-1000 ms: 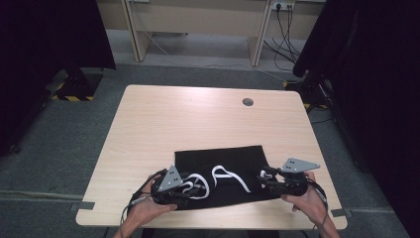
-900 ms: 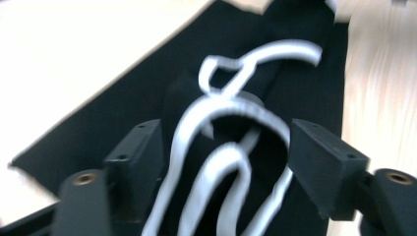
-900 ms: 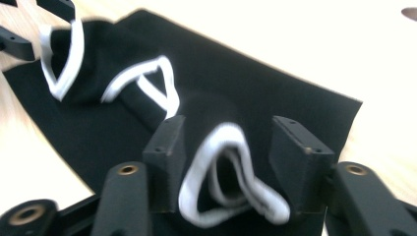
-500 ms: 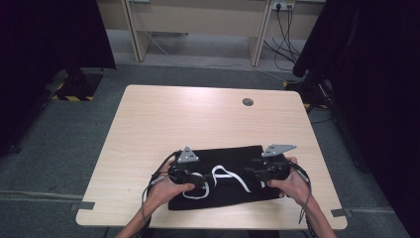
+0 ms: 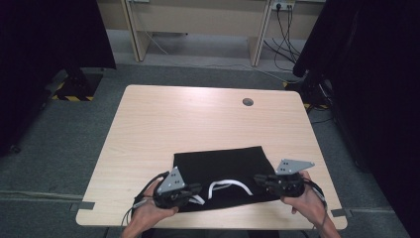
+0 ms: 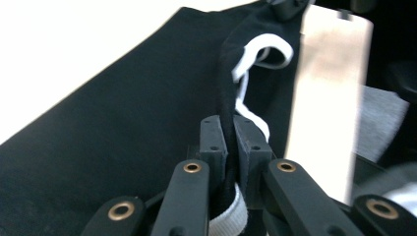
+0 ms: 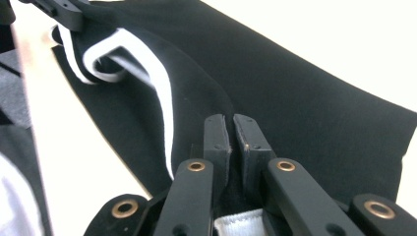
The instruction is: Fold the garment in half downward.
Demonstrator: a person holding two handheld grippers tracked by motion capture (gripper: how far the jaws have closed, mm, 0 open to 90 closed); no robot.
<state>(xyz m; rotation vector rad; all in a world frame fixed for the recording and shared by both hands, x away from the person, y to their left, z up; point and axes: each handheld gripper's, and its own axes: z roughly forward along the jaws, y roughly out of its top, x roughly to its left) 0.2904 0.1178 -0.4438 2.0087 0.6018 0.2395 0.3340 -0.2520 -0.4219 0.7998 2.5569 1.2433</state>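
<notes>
On the tabletop [image 5: 198, 119], the black garment [image 5: 223, 163] lies at the near edge, both the left tool [image 5: 197, 189] and right tool [image 5: 258, 179] having just clamped shut on its hem, so uneven pulling could slip the thin fabric free.

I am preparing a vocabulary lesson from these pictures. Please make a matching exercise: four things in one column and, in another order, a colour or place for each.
Things:
1. black cloth
2. band on the cloth
3. table
4. left gripper

Descriptions:
A. pale wood
B. white
C. shut on the cloth's near left edge
D. spread on the table's near side

Pairs: 1-D, 2-B, 3-A, 4-C
</notes>
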